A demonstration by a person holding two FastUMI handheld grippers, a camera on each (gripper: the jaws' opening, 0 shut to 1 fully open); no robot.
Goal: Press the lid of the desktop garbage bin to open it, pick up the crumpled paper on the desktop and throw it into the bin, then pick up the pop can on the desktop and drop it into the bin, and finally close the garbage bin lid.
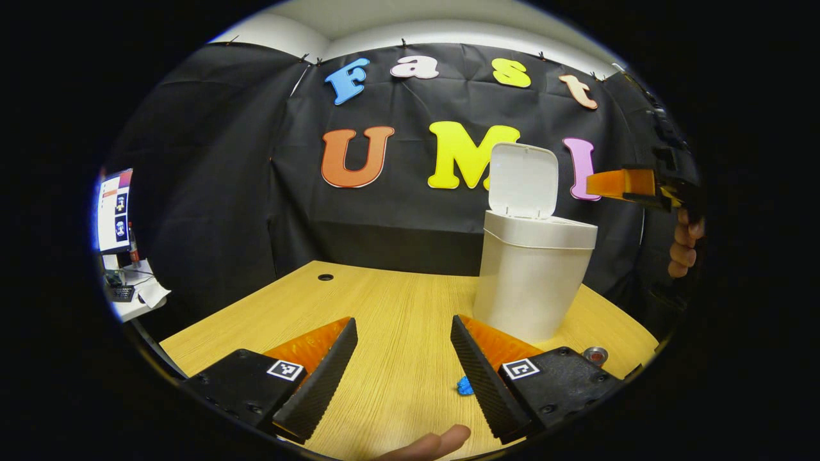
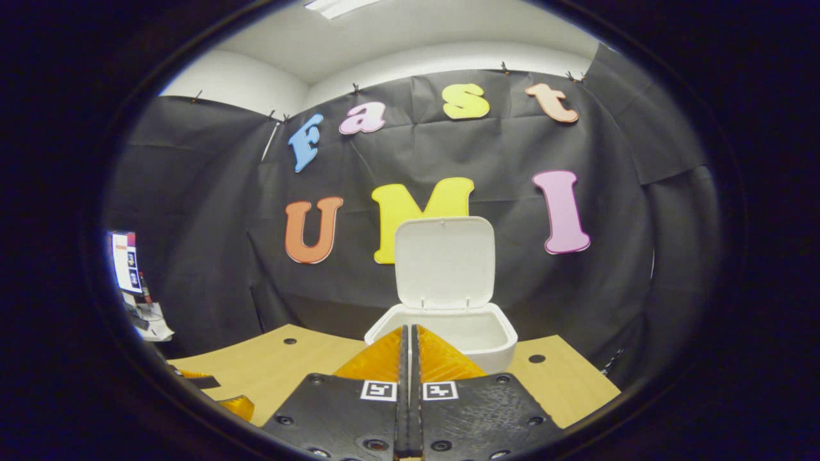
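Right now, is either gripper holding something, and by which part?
Nothing is held. The left gripper is open above the table, and the right gripper is shut with nothing between its fingers, before the open bin.

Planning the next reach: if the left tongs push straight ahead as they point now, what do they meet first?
Probably nothing soon: the left tongs point over bare table toward the booth wall. The white bin stands just right of that line; depth is unclear.
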